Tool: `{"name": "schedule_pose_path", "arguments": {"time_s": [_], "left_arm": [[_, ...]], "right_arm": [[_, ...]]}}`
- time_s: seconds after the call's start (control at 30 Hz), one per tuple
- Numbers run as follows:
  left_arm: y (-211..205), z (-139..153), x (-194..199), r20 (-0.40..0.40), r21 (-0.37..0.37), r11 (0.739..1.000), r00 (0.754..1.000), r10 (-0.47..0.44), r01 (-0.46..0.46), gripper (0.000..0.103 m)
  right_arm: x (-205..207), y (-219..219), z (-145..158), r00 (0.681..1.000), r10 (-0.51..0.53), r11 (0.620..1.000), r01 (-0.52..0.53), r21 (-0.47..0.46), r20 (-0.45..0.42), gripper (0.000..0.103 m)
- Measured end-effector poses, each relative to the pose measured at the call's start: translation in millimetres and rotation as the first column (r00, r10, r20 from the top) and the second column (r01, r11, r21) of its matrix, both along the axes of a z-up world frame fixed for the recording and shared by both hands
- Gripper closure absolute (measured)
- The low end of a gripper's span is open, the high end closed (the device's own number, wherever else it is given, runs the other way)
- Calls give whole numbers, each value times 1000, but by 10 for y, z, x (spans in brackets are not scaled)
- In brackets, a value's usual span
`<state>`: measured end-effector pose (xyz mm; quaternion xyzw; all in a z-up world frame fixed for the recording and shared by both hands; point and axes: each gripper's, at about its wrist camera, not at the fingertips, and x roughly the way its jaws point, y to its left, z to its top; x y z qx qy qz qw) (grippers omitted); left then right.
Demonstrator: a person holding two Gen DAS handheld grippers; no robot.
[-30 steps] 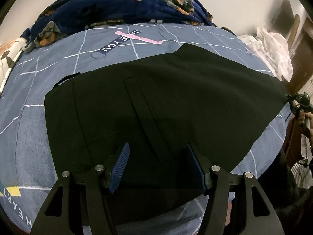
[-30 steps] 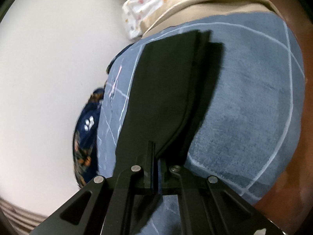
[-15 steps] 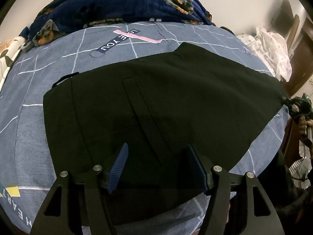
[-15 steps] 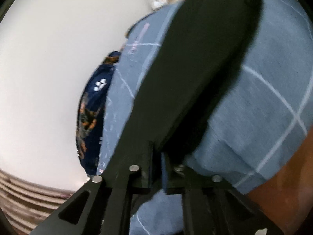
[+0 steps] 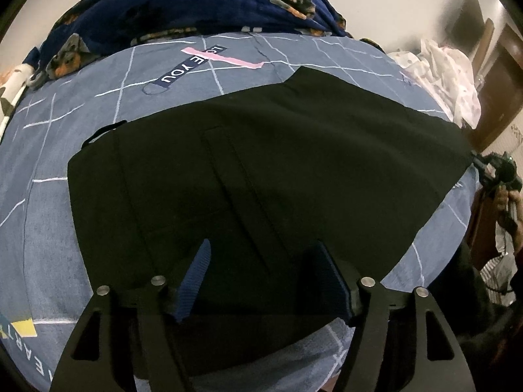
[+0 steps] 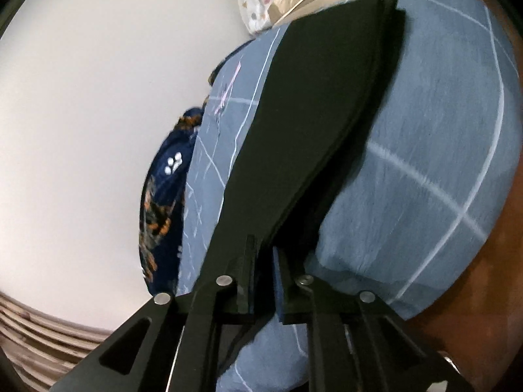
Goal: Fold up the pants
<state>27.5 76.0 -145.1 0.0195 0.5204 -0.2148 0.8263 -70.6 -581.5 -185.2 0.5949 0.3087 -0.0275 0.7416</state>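
Broadly, the blue-grey cotton bedsheet with thin white grid lines (image 5: 65,124) carries everything, and the black woven pants (image 5: 278,163) lie spread flat across it, directly ahead of and beneath the left gripper (image 5: 261,281). Their cloth looks matte, smooth and fairly stiff, with a long straight seam running away from the pads and crisp layered edges in the right wrist view. Beyond them, far from both grippers, sits a navy fleece blanket printed with orange dogs (image 5: 196,3), soft and rumpled.

Doing this step well means keeping the cuff end taut and level, so the layers stay stacked when the fold is carried over; a sagging edge would skew the crease.

At the left gripper the ribbed blue pads stand spread above the cloth, having just been opening, with nothing pinched. At the right gripper (image 6: 263,261) the pads have just been opening slightly; the pant edge (image 6: 327,124) runs between them, though whether they truly press on it is hard to judge.
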Motion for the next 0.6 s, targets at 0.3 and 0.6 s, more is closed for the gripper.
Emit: {"name": "schedule_pose_path", "arguments": {"time_s": [0.3,0.6], "left_arm": [[-18,2,-5,-3,-3,1000,1000,-4,4,33],[-41,-12,12,0,-3,1000,1000,-16,16,26]], "right_arm": [[-177,-473,-195,980,-192,978,196,76,-61,100],[-456,-423,-278,995,-102,991,100,86,12,59]]}}
